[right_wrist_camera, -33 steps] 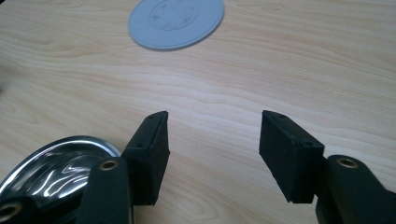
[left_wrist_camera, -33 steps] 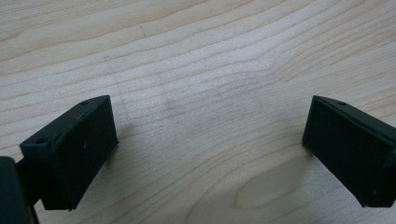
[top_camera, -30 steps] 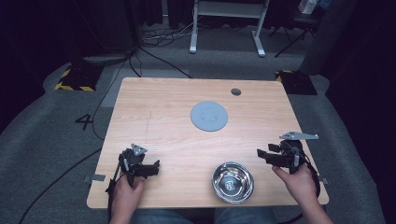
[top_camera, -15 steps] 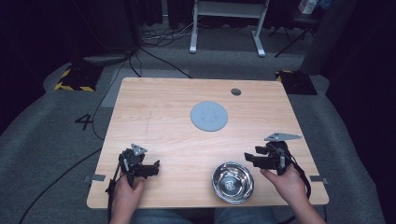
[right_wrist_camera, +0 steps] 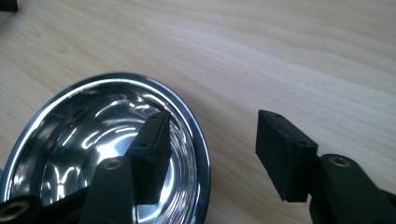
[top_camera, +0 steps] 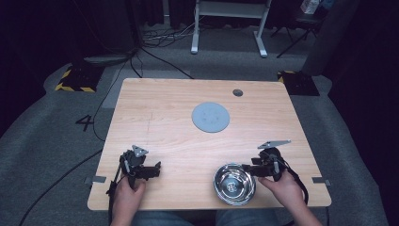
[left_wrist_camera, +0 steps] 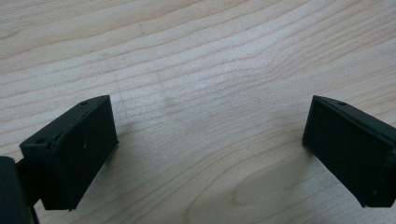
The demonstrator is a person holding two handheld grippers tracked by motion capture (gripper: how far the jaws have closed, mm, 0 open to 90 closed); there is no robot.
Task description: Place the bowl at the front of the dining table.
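A shiny steel bowl [top_camera: 234, 183] stands near the table's front edge, right of centre. My right gripper [top_camera: 245, 168] straddles the bowl's right rim. In the right gripper view one jaw hangs inside the bowl [right_wrist_camera: 88, 140] and the other outside over the wood. The right gripper [right_wrist_camera: 215, 128] has just been closing, with the rim between the jaws and a gap on both sides. My left gripper [top_camera: 157, 168] rests at the front left. In the left gripper view it [left_wrist_camera: 210, 121] stands wide open over bare wood.
A flat grey disc [top_camera: 210, 117] lies in the middle of the wooden table [top_camera: 160, 108]. A small dark hole [top_camera: 237, 92] sits at the far right. Cables and a white desk frame [top_camera: 226, 23] lie on the floor beyond.
The right hand has moved left and down from the table's right edge to the bowl's rim, and its jaws stand a little narrower. The left hand has stayed put.
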